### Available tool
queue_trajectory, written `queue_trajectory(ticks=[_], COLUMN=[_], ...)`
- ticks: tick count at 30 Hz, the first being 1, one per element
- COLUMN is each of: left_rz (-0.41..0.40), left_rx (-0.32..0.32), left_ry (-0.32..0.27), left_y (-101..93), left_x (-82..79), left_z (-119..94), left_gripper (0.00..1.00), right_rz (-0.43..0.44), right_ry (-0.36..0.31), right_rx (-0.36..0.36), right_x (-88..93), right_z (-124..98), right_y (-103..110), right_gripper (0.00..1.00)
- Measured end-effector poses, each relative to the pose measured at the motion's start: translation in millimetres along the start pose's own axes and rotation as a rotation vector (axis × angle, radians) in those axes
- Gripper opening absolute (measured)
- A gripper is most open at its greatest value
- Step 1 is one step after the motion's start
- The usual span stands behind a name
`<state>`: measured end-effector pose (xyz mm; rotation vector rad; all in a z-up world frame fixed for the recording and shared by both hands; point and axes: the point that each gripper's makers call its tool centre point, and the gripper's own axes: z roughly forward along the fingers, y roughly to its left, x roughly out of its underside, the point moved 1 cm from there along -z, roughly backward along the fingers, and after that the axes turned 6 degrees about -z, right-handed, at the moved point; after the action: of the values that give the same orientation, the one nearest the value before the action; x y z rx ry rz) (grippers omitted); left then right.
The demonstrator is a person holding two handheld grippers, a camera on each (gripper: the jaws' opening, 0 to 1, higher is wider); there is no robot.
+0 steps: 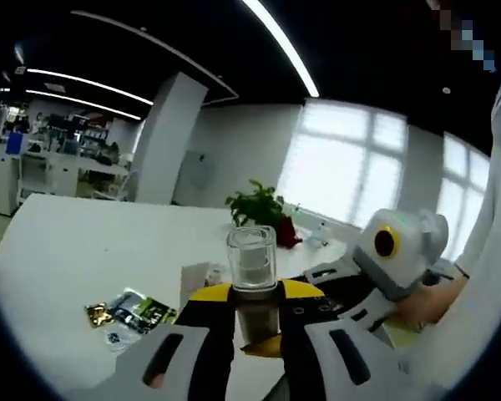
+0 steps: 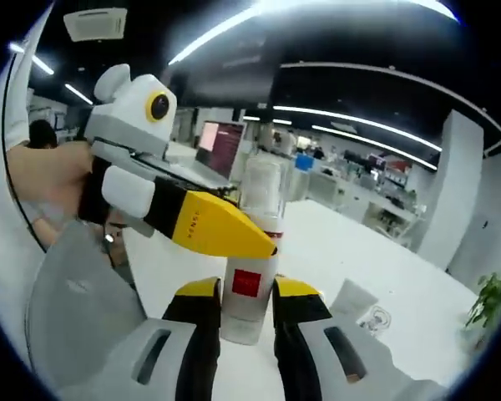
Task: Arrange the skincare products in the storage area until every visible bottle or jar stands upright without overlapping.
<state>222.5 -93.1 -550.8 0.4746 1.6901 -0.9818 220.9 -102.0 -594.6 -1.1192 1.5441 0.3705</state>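
In the left gripper view the lower part of the bottle (image 1: 252, 276) is hidden between the jaws, and its contents are hard to make out beyond a clear square cap and a dark body. The left gripper (image 1: 255, 322) is clenched on this bottle, its yellow-tipped jaws pressing both sides, holding it upright above the table (image 1: 83, 251). The right gripper (image 1: 351, 292) enters from the right, its tip hidden behind the left jaws.

In the right gripper view the right gripper (image 2: 249, 313) grasps a white bottle (image 2: 252, 267) with a red label and a clear cap; its base is cut off by the jaws. The left gripper (image 2: 200, 219) reaches in from the left, its yellow tip touching the bottle's neck.

The table is white. Sachets (image 1: 134, 311) lie on it at the left, and a plant (image 1: 257, 205) stands at its far side before bright windows. A small white box (image 2: 363, 307) lies on the table to the right. Ceiling light strips, a pillar and desks show behind.
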Motion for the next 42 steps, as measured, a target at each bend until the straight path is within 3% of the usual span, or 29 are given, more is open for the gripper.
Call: queue_trajectory(ticks=[1, 6, 13, 19, 33, 42], left_rz=[0.013, 0.056, 0.094, 0.140, 0.137, 0.197], left_rx=[0.033, 0.076, 0.124, 0.127, 0.162, 0.181], left_ry=[0.020, 0.045, 0.078, 0.104, 0.153, 0.189], left_y=[-4.5, -19.4, -15.6, -13.2, -8.1, -11.1], left_x=[1.7, 3.4, 6.1, 10.6, 28.0, 47.6], left_z=[0.9, 8.0, 13.9, 20.5, 33.6, 52.8], left_gripper=[0.15, 0.15, 0.15, 0.15, 0.15, 0.15], right_rz=[0.007, 0.006, 0.025, 0.048, 0.103, 0.138], right_ry=[-0.001, -0.006, 0.005, 0.028, 0.080, 0.123], right_rx=[-0.006, -0.020, -0.022, -0.015, 0.024, 0.053], right_x=[0.8, 4.2, 14.9, 28.6, 57.8, 79.0], right_z=[-2.0, -10.2, -21.9, -30.8, -46.3, -54.5], right_y=[0.2, 3.3, 3.4, 2.6, -10.2, -21.9], right_gripper=[0.24, 0.25, 0.26, 0.31, 0.41, 0.49])
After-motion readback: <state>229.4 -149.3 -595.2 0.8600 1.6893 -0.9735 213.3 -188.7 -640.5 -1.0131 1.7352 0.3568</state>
